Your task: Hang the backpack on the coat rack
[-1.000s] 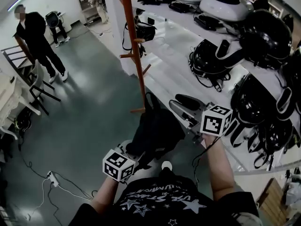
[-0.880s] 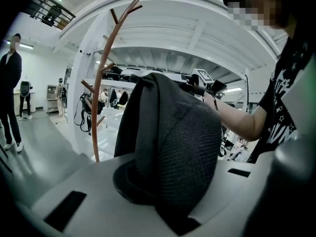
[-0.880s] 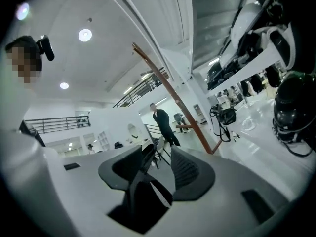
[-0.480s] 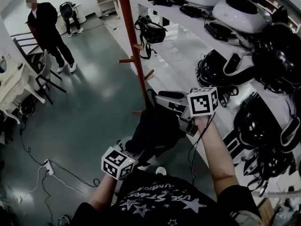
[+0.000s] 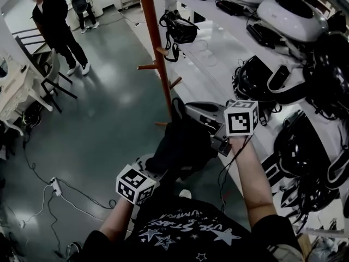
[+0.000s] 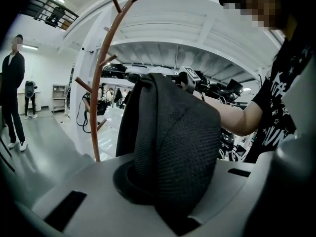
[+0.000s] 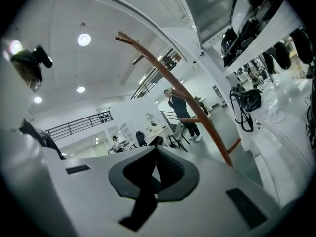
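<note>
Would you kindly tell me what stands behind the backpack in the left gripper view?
Behind the backpack, gripped by the left claw, the coat rack rises at its left and the person's forearm shows at its right. Whatever lies straight behind it is covered.

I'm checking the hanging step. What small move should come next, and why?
Probably lift the backpack toward the coat rack. The left hand-held gripper is shut on its fabric, the right hand-held gripper has just closed, apparently on the top loop, and the pegs stand higher and ahead.
</note>
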Demonstrator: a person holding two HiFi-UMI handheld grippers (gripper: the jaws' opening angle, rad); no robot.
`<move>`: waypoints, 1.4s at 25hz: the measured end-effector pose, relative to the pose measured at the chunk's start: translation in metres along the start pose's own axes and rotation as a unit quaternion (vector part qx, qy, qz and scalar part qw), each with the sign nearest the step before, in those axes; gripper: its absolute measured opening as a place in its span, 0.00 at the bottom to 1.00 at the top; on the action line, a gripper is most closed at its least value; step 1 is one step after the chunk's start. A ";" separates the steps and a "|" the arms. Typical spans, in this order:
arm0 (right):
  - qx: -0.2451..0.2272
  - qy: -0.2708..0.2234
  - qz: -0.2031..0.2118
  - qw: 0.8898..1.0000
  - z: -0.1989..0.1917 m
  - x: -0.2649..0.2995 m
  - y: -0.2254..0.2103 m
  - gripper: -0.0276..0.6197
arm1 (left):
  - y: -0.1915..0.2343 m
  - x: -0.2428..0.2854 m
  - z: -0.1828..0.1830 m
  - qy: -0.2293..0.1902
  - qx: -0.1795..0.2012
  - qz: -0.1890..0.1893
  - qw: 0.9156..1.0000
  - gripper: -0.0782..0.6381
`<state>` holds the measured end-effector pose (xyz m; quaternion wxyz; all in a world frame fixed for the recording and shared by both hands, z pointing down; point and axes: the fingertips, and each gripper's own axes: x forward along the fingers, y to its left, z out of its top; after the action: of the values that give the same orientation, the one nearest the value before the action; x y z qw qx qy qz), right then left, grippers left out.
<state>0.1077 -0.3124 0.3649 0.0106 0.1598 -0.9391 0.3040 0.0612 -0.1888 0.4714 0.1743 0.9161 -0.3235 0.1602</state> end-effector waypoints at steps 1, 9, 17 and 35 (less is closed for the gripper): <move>-0.013 -0.007 -0.001 1.000 0.005 -0.001 -0.001 0.07 | 0.003 0.002 0.001 0.002 0.001 -0.004 1.000 0.18; -0.100 -0.065 -0.030 0.992 0.050 -0.002 -0.006 0.06 | 0.040 0.013 0.033 -0.007 0.018 -0.021 1.000 0.18; -0.145 -0.119 -0.026 0.982 0.115 0.014 -0.003 0.06 | 0.081 0.014 0.088 -0.043 0.031 -0.021 0.998 0.18; -0.155 -0.121 -0.033 0.980 0.146 0.051 -0.030 0.06 | 0.128 0.016 0.108 -0.043 0.015 -0.012 0.999 0.18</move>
<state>0.0795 -0.4340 0.2690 -0.0687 0.2231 -0.9633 0.1323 0.0096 -0.3360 0.4098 0.1481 0.9285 -0.3175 0.1232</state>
